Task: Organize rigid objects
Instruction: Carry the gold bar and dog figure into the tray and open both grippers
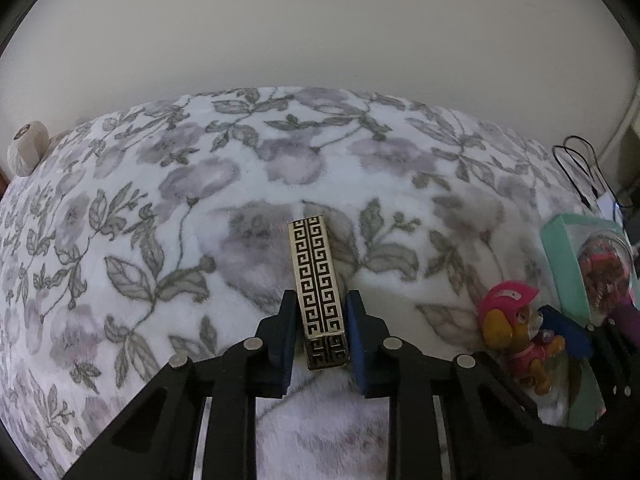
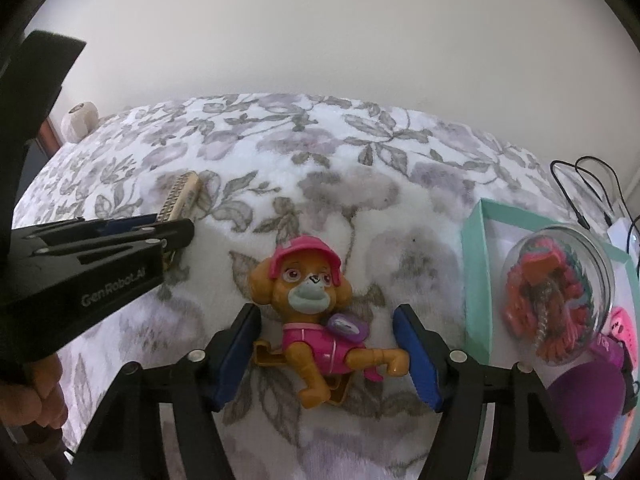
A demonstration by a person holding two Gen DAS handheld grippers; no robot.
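The left gripper (image 1: 320, 332) is showing black angular linkage arms dotted with round silver pins, ending in dark blue pads (image 1: 360, 340). The right gripper (image 2: 326, 356) is wearing the same black frame and ridged blue pads. White "GenRobot.AI" lettering is running along the left gripper's side, with bare fingers (image 2: 48, 404) peeking beneath.

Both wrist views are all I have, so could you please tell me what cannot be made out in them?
- Long gold-and-black Greek-key patterned box: in the left wrist view, contact with the left gripper fingers is unclear; the right wrist view hides its near end.
- Mint-green boxed toy with a clear dome: cut off by the right edge in both views.
- Pink-helmeted brown plastic puppy figure: underside hidden; right gripper open around it.
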